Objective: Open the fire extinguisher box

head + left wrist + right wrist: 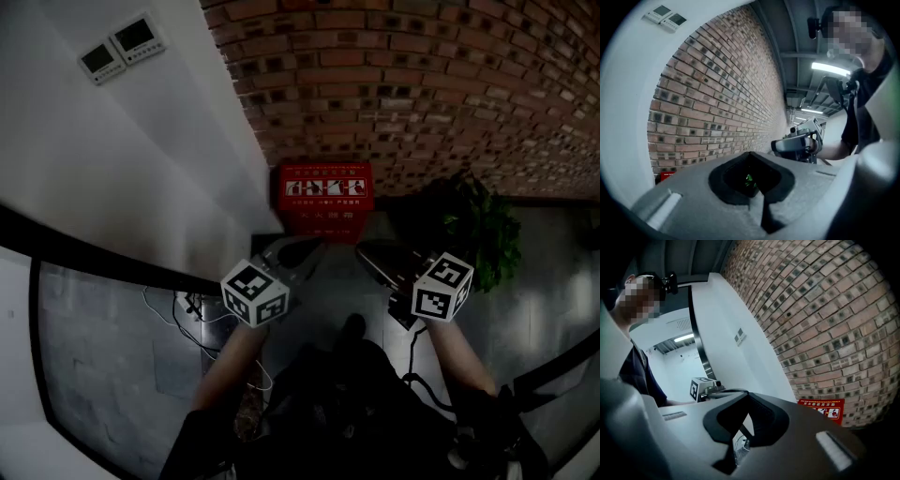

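Fire extinguisher box (326,197): red, lid down, on the floor against the brick wall (422,84), straight ahead of both grippers and clear of the tips. In the right gripper view it sits ahead-right of the jaws (822,408).
Left gripper (305,248): jaws clenched together, nothing between them.
Right gripper (364,249): same, closed and empty, just beside the left one.
Potted plant (478,225) ahead-right of the right gripper.
Loose cables (202,314) on the floor, left of the left gripper.
Two wall panels (122,45) high up, ahead-left.
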The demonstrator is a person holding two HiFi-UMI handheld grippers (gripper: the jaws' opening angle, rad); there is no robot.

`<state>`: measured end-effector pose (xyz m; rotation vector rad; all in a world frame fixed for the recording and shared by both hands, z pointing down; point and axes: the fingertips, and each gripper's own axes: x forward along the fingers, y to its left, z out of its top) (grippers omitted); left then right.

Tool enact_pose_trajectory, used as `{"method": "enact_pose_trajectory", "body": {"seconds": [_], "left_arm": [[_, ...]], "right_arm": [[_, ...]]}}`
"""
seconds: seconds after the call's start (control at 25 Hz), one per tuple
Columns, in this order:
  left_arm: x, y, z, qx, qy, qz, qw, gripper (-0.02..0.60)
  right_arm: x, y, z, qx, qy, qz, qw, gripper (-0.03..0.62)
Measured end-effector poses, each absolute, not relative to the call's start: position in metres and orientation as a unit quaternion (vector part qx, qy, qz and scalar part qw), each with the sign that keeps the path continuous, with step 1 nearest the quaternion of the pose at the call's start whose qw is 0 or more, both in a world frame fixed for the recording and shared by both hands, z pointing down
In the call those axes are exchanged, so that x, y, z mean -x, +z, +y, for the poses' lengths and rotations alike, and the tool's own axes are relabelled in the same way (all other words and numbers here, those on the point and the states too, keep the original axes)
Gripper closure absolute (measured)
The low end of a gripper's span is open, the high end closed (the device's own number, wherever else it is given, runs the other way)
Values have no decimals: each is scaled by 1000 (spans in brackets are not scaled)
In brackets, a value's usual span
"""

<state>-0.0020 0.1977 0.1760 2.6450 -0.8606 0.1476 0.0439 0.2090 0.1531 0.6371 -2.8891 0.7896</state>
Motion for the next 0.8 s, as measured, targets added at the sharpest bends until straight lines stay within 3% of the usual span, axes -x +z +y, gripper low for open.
{"method": "enact_pose_trajectory", "body": {"seconds": [0.4,0.8], "left_arm": [[-6,210,109,-914,43,-353,193,581],[58,332,33,-873,40,-366,319,581]], "right_arm": [[-49,206,132,-184,232,-950,99,592],[10,300,70,-210,267,-923,184,592]]}}
